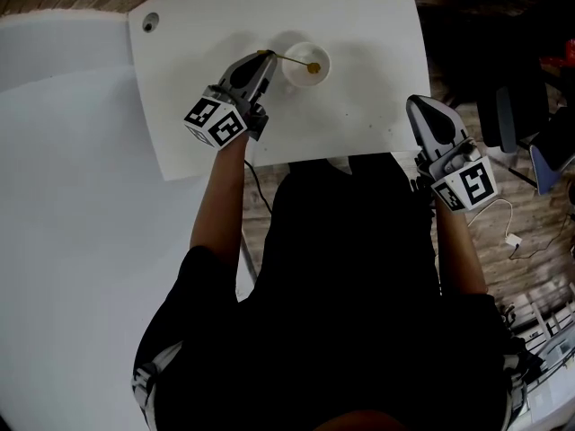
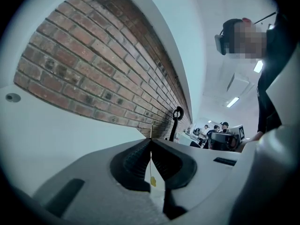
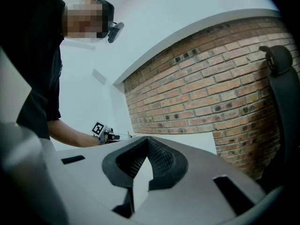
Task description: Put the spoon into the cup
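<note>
A white cup stands on the white table, toward its back. A thin spoon with a yellow bowl hangs over the cup, its bowl above the cup's opening. My left gripper is just left of the cup, shut on the spoon's handle. In the left gripper view the jaws meet on the thin handle, and the yellow spoon bowl shows below them. My right gripper hovers at the table's right front corner, shut and empty; its jaws touch with nothing between them.
A round cable hole sits in the table's back left corner. A brick wall rises behind the table. A dark office chair stands off the table's right side. Cables lie on the wooden floor.
</note>
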The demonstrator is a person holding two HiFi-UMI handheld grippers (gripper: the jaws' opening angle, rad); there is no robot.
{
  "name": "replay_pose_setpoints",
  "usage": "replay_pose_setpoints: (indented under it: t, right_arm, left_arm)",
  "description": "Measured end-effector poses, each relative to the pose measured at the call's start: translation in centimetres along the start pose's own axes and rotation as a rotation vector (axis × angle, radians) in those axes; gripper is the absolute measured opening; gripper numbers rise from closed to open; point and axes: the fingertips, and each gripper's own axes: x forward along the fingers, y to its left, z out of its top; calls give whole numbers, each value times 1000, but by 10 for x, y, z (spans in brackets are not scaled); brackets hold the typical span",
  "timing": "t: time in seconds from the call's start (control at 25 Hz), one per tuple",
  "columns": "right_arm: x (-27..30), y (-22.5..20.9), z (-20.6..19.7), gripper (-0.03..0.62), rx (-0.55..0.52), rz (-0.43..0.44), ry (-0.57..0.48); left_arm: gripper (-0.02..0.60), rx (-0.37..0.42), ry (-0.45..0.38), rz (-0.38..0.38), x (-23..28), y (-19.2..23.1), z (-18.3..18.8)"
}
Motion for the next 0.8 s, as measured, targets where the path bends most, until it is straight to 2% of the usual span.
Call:
replay_pose_setpoints:
  t: [0.4, 0.8]
  right_arm:
    - [-9, -1, -1, 6, 33, -21, -3]
    - [-11, -9, -2, 6, 62, -44, -9]
  left_arm:
    - [19, 59, 81, 18, 12, -6, -15]
    - [20, 105, 116, 17, 20, -7, -22]
